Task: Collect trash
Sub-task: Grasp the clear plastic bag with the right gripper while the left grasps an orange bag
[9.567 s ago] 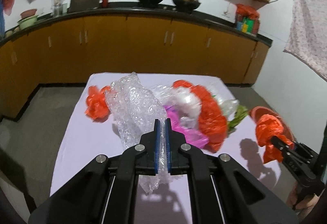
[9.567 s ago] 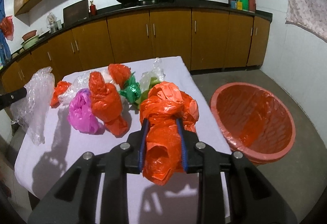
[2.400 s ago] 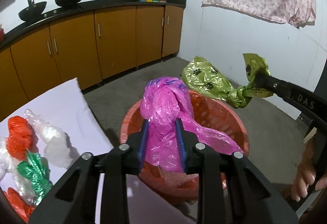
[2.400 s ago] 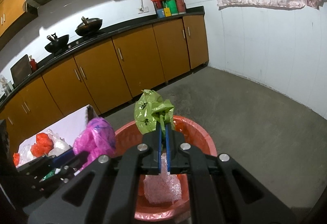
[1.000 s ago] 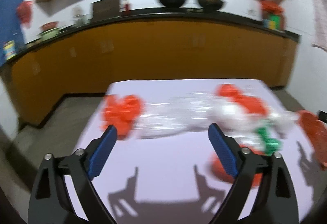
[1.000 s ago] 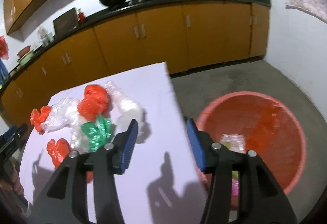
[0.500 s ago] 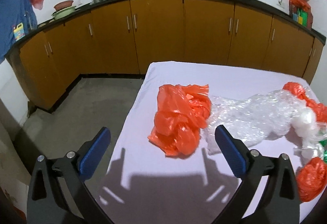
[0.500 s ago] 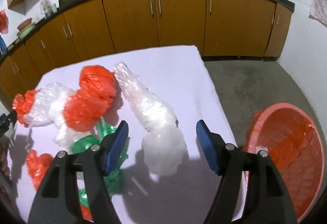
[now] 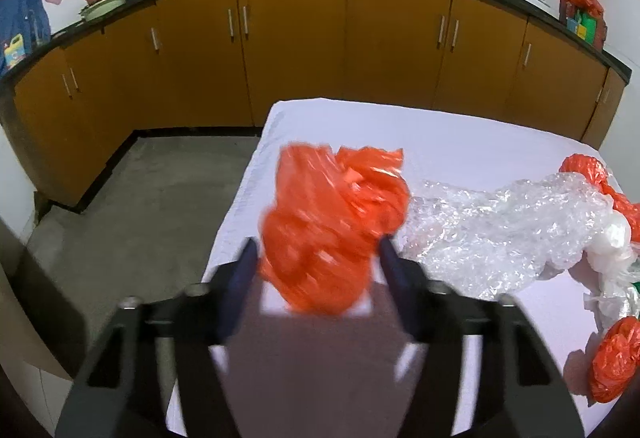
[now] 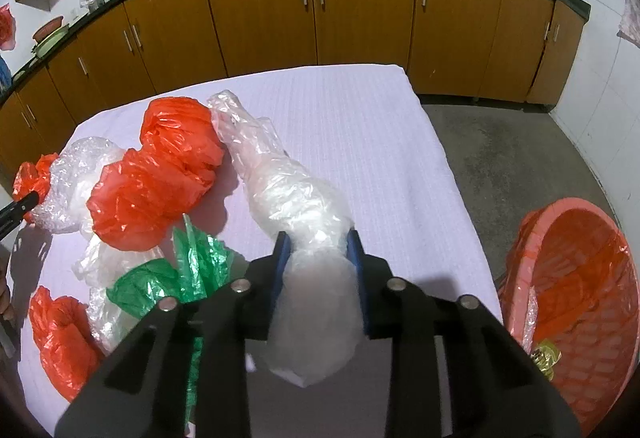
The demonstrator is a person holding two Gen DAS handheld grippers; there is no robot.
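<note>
In the left wrist view my left gripper [image 9: 316,258] is closing around a crumpled orange plastic bag [image 9: 332,218] near the table's left edge; its blue pads touch the bag's sides. In the right wrist view my right gripper [image 10: 318,262] is shut on a long clear plastic bag [image 10: 288,190] lying on the white tablecloth [image 10: 360,126]. The red basket [image 10: 580,302] stands on the floor to the right, with trash inside.
More trash lies on the table: bubble wrap [image 9: 500,226], a large orange bag [image 10: 160,174], a green bag [image 10: 180,274], a small orange bag [image 10: 60,338]. Orange cabinets [image 9: 340,46] line the back wall. Grey floor surrounds the table.
Both grippers moved forward onto the table and their jaws narrowed, the left around the orange bag, the right onto the clear bag.
</note>
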